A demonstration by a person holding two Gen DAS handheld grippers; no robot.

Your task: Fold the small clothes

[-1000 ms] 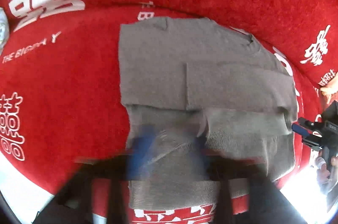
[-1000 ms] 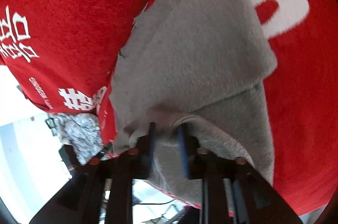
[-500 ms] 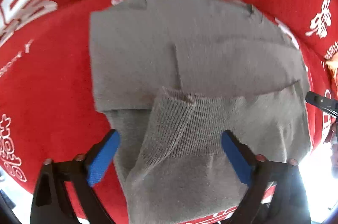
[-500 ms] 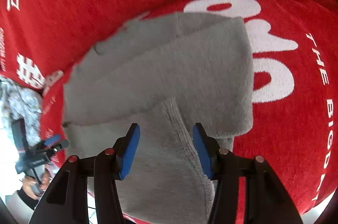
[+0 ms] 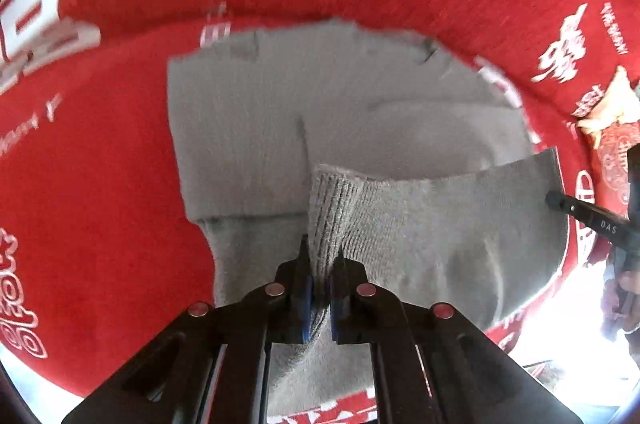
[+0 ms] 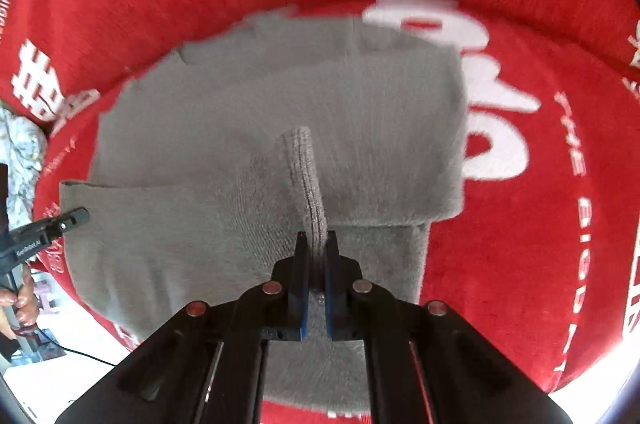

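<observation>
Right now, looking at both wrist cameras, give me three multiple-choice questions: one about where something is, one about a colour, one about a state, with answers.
1. Where does the sweater lie?
A. on a red printed cover
B. in a basket
C. on a hanger

2. What colour is the sweater?
A. blue
B. grey
C. yellow

3. How do the two grippers stand?
A. both wide open above the cloth
B. one open, one shut
C. both shut on the knit

Answers:
1. A, the red cover with white print surrounds the garment.
2. B, the knit is grey in both views.
3. C, the left gripper and the right gripper each pinch a ribbed fold.
</observation>
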